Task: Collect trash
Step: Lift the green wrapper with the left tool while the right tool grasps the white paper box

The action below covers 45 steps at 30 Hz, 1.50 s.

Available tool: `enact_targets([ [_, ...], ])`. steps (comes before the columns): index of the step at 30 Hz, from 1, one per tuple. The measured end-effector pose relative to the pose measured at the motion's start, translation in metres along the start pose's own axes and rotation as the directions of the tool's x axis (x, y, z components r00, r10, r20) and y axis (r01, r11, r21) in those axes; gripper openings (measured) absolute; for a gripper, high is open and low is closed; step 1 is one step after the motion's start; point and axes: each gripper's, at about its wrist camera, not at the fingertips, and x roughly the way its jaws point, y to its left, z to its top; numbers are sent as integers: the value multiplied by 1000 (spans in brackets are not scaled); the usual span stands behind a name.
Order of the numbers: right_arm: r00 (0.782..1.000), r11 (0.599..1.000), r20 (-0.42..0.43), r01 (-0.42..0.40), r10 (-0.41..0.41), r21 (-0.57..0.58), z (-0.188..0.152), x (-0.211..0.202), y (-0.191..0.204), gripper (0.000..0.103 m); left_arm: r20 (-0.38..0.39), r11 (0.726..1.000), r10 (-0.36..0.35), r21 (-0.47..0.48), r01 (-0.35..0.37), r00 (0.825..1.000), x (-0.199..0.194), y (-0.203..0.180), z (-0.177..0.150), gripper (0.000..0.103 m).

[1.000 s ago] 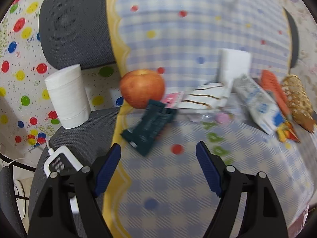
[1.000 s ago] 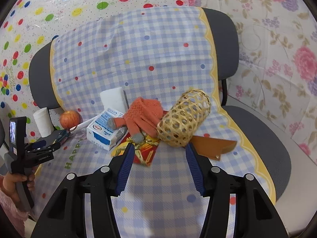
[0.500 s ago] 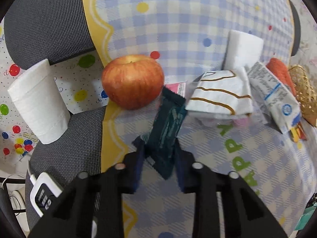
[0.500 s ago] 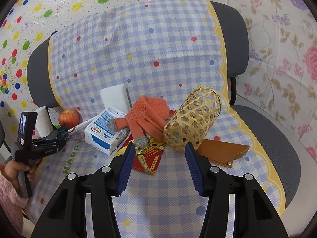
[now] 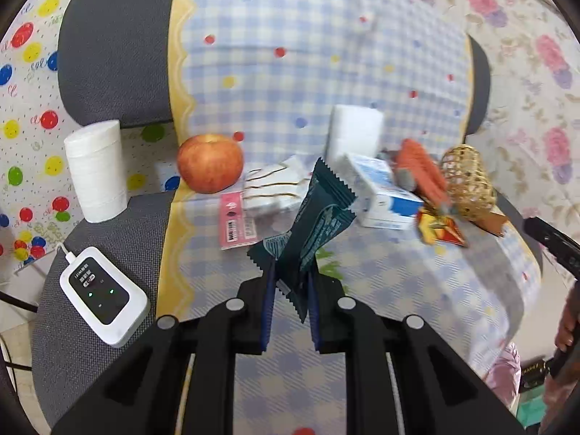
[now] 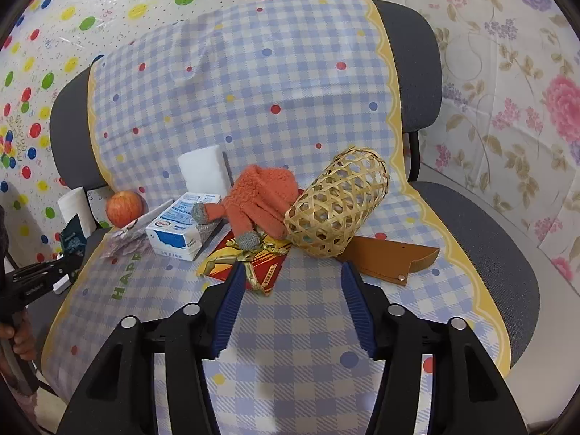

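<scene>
My left gripper [image 5: 290,282] pinches the dark teal wrapper [image 5: 315,217] at its crimped end (light, floppy, slick foil); right gripper [image 6: 291,282] gapes wide, empty.

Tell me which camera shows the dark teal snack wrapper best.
The left wrist view: the dark teal snack wrapper stands large and centred, pinched in the left gripper. The right wrist view shows only a small piece at its left edge.

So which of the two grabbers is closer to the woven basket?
The right. The right gripper sits open just in front of the woven basket. The left gripper, shut on the dark wrapper, is across the seat near the apple.
</scene>
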Motion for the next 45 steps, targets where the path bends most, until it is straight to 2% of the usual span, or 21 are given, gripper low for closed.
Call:
enact_targets([
  [3, 1000, 1000, 1, -8, 8, 0, 0, -2, 3, 62, 27, 1000, 27, 2, -27, 999, -13, -5, 1, 15],
  [5, 1000, 1000, 5, -7, 7, -6, 1, -3, 6, 66, 27, 999, 9, -32, -8, 1000, -16, 2, 3, 15],
  [10, 1000, 1000, 17, -2, 2, -8, 4, -7, 10, 66, 37, 997, -16, -70, 18, 999, -20, 13, 2, 15],
  [14, 1000, 1000, 18, 7, -7, -11, 4, -7, 13, 66, 61, 998, 36, -52, -32, 998, -24, 11, -2, 15],
  [18, 1000, 1000, 16, 12, -12, -23, 4, -6, 16, 66, 67, 997, 56, -64, -52, 996, -24, 15, -2, 15],
  [21, 1000, 1000, 14, 5, -4, -28, 6, -4, 21, 64, 67, 995, 66, -80, -61, 996, -23, 21, -3, 15],
  [23, 1000, 999, 13, -4, 5, -38, 8, -1, 28, 57, 65, 993, 77, -93, -71, 995, -22, 26, -4, 15],
  [27, 998, 996, 2, -55, 55, -75, 14, 7, 52, 54, 59, 988, 105, -119, -98, 993, -19, 39, -5, 16],
  [31, 993, 983, -1, -119, 120, -143, 19, 20, 95, 55, 55, 980, 153, -140, -144, 987, -18, 52, -4, 16],
  [39, 978, 959, -30, -209, 207, -190, 36, 69, 170, 54, 66, 968, 209, -158, -197, 976, -14, 80, 8, 17],
  [43, 973, 953, -54, -233, 227, -192, 41, 95, 196, 34, 65, 963, 232, -159, -219, 971, -4, 96, 14, 17],
  [45, 968, 950, -82, -249, 238, -188, 42, 110, 210, 33, 57, 959, 249, -158, -237, 967, 3, 104, 16, 17],
])
